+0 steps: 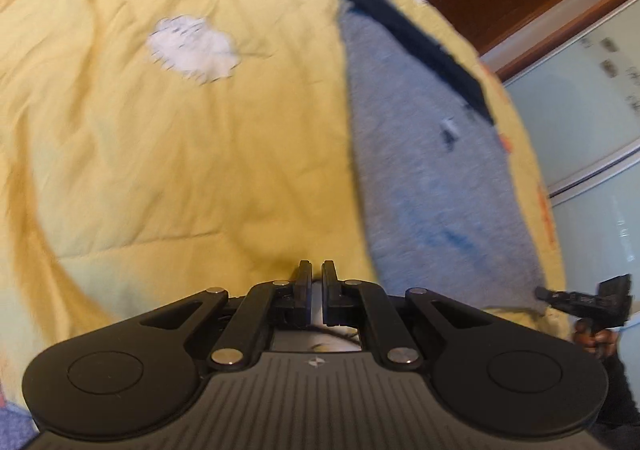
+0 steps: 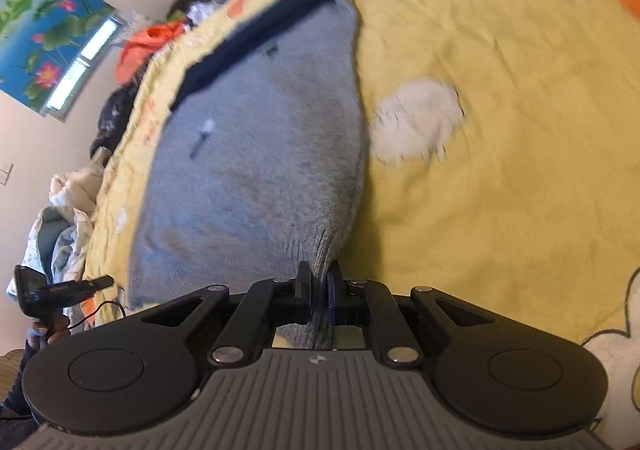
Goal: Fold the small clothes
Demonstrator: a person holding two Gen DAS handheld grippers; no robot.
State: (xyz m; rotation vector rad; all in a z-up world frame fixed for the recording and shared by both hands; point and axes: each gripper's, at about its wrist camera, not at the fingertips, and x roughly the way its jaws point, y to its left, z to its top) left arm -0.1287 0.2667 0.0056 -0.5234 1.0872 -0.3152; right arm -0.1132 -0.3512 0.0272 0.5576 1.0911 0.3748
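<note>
We are pinching the near edge of the gray garment with our right gripper; it stretches away across the yellow bedspread. Our left gripper, nearly closed and empty, is hovering beside it.

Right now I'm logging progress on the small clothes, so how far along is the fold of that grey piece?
Early. Done: the grey garment with its dark band lies spread on the yellow quilt. In hand: the right gripper is shut on its near edge. The left gripper is nearly closed beside the garment, holding none of it. Left: no completed fold shows, and other clothes sit piled beyond the bed.
</note>
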